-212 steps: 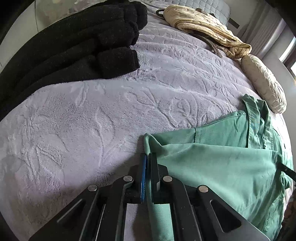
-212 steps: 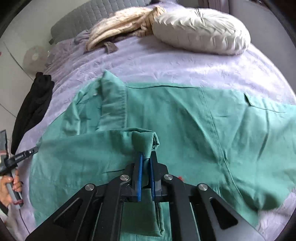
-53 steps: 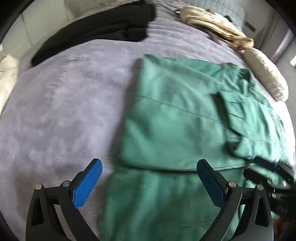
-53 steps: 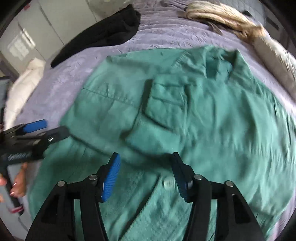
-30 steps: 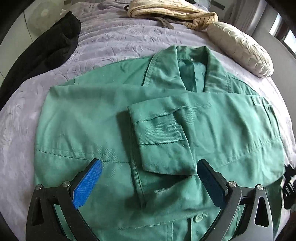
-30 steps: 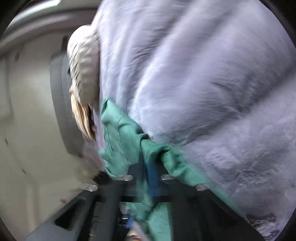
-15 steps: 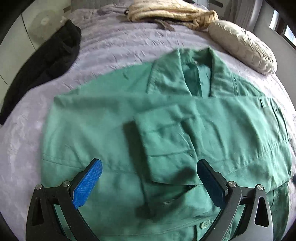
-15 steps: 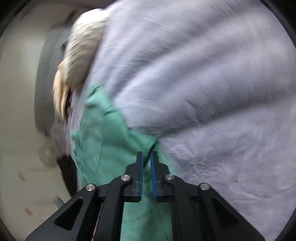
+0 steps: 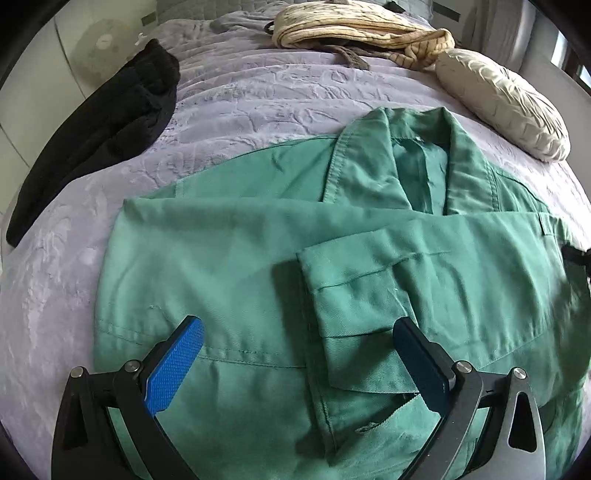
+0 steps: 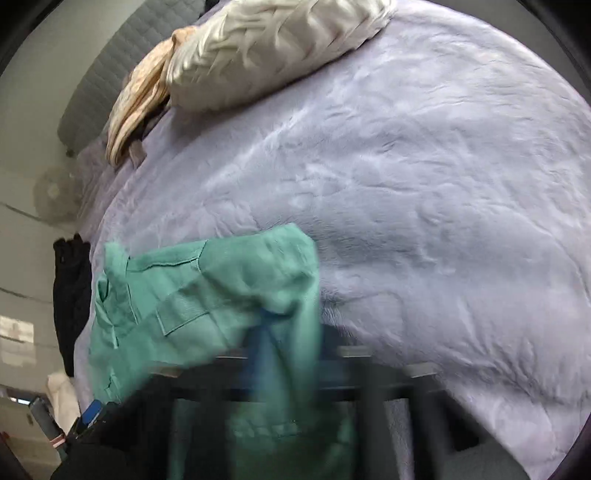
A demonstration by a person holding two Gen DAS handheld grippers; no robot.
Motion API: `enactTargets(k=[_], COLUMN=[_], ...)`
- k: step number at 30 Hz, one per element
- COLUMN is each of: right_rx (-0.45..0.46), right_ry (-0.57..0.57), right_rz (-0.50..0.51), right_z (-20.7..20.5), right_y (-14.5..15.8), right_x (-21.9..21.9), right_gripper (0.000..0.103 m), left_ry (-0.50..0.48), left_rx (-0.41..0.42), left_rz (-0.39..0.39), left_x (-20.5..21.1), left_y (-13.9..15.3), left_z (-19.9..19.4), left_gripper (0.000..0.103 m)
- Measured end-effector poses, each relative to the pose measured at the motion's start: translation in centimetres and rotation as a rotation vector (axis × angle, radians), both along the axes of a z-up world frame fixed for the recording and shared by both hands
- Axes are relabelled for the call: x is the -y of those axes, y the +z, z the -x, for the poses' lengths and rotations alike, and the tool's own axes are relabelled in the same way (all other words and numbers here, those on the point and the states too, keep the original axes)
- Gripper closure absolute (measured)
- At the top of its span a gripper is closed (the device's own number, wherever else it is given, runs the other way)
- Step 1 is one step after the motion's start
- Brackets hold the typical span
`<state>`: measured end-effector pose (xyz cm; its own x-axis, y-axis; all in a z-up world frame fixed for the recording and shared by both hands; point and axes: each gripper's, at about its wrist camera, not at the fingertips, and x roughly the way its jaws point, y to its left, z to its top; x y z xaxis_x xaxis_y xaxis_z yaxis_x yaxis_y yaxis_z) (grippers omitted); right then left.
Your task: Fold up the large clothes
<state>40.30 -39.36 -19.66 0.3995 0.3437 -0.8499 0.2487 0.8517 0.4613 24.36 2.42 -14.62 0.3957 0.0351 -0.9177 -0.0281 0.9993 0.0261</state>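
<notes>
The green shirt point(image 9: 258, 280) spread on the bed point(image 9: 258, 92) looks light and floppy, so grab hems or seams; left tongs point(image 9: 295, 350) hang wide open over it, right tongs point(image 10: 280, 343) seem pinched on its side edge.

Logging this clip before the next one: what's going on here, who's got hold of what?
A person is folding a green shirt on a bed with a lilac blanket. One sleeve already lies folded across the front. The left tool hovers open above the shirt, gripping nothing. The right tool is at the shirt's right edge; its view is motion-blurred, but it appears shut on a bunch of the fabric, lifting it. A black garment, a beige garment and a cushion lie further up the bed.
</notes>
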Motion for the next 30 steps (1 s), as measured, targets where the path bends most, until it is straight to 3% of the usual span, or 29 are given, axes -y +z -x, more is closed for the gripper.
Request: enactTargets(k=[3, 6, 8, 11, 13, 15, 19, 24, 26, 28, 30], right_rx=[0.016, 0.006, 0.009, 0.010, 0.027, 0.055, 0.051, -0.011, -0.058, -0.074, -0.067], right_ry=[-0.030, -0.076, -0.089, -0.104, -0.086, -0.033, 0.067, 0.119, 0.108, 0.087, 0.073], right_rz=[0.043, 0.005, -0.004, -0.017, -0.009, 0.021, 0.053, 0.077, 0.071, 0.043, 0.028], right_z=[0.1, -0.2, 0.0, 1.1, 2.3, 4.3, 8.2, 12.2, 12.6, 13.1, 13.8], right_y=[-0.2, -1.4, -1.3, 0.1, 1.6, 3.4, 4.8, 2.8, 1.1, 0.2, 0.6], right_x=[0.6, 1.6, 1.7, 2.0, 2.0, 1.4, -0.3, -1.1, -0.9, -0.3, 0.3], right_gripper=[0.098, 0.098, 0.098, 0.096, 0.096, 0.096, 0.096, 0.096, 0.101, 0.102, 0.102], left_ry=[-0.016, -0.029, -0.021, -0.013, -0.023, -0.040, -0.064, -0.043, -0.013, 0.025, 0.045], left_rx=[-0.005, -0.017, -0.026, -0.005, 0.005, 0.006, -0.014, -0.059, -0.074, -0.073, -0.077], left_rz=[-0.024, -0.018, -0.008, -0.052, -0.040, -0.043, -0.014, -0.032, -0.017, -0.007, -0.055], left_x=[0.8, 0.7, 0.2, -0.7, -1.5, -1.8, -1.5, -0.6, -1.2, -2.0, -2.6], left_y=[-1.0, -2.2, -1.9, -0.3, 1.0, 1.9, 2.7, 0.2, -0.8, -0.6, -0.2], left_z=[-0.9, -2.3, -2.9, -2.6, -1.7, -0.6, 1.8, 3.4, 3.9, 4.0, 4.3], left_gripper=[0.001, 0.000, 0.000, 0.000, 0.000, 0.010, 0.010, 0.010, 0.010, 0.010, 0.010])
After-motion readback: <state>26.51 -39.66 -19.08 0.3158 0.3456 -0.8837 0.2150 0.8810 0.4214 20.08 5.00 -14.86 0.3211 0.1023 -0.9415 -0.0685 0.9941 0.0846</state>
